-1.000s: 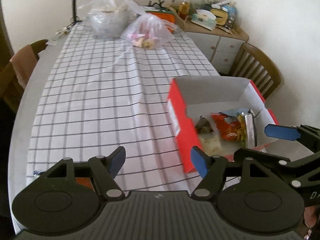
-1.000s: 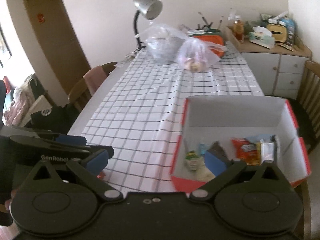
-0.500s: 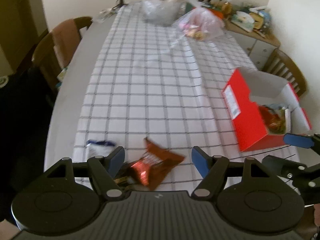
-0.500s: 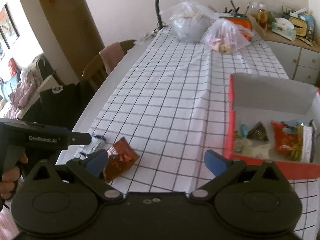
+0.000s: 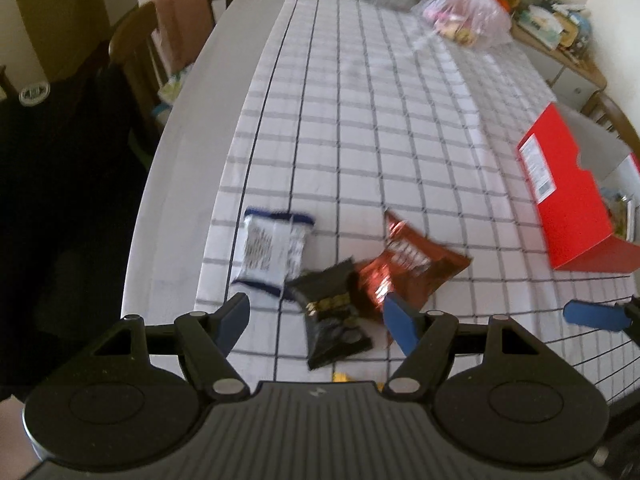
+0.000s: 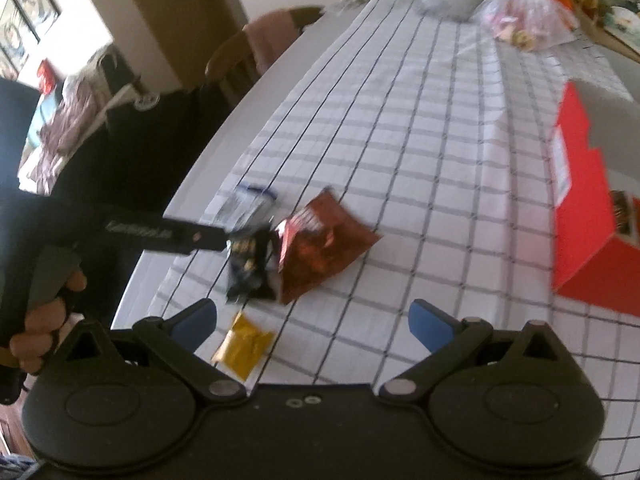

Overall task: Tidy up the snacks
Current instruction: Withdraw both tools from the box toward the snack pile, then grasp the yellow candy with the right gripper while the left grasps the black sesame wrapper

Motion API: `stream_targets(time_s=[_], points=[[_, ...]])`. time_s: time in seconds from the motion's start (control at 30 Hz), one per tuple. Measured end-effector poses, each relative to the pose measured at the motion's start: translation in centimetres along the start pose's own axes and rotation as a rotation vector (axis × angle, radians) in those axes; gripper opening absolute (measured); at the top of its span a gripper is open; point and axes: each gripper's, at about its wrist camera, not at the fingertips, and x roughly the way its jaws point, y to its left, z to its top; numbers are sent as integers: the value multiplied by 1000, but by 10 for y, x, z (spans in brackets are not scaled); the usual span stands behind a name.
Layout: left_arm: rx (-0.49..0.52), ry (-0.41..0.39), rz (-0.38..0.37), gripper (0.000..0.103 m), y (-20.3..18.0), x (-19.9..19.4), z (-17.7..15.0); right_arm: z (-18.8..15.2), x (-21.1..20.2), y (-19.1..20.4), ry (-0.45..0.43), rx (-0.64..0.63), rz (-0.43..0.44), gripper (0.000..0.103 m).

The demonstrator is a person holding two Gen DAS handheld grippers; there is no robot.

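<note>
Black snack bag (image 5: pixel 335 316) is seen right under left gripper (image 5: pixel 316 318), near table (image 5: pixel 188 152) front edge | long way toward box (image 5: pixel 568 204) | both grippers open, nothing held; right gripper (image 6: pixel 312 322) farther.

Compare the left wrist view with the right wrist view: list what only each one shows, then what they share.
Only the left wrist view shows the whole white-and-blue packet unobstructed.

Only the right wrist view shows the gold packet in full, the person's hand on the left gripper's handle, and a room beyond the table.

Both show the black packet overlapping the red-brown bag, the red box, the checked cloth, plastic bags, and open grippers.
</note>
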Motion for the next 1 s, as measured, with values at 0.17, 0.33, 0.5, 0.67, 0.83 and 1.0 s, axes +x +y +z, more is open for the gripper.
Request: stream_targets(time_s=[0.17,0.33,0.5,0.67,0.83,1.0], points=[[9,41,0,73,5,20,-6,-13,28,19,63,-57,5,101],[41,88,4,73,-2,36,-7,-16,52,39,133,-128,24,100],[63,126,25,73,-10,51,1,-17,72,51,164,-148,10,97],[73,165,3,73,-12,63,9,-12,85,56,178,-139,22,91],[66,197,-5,73,-14,77,14,-11,95,60,208,-145,34,79],[52,205,-13,72,-14,83,17,-10,98,62,221,-146,34,65]])
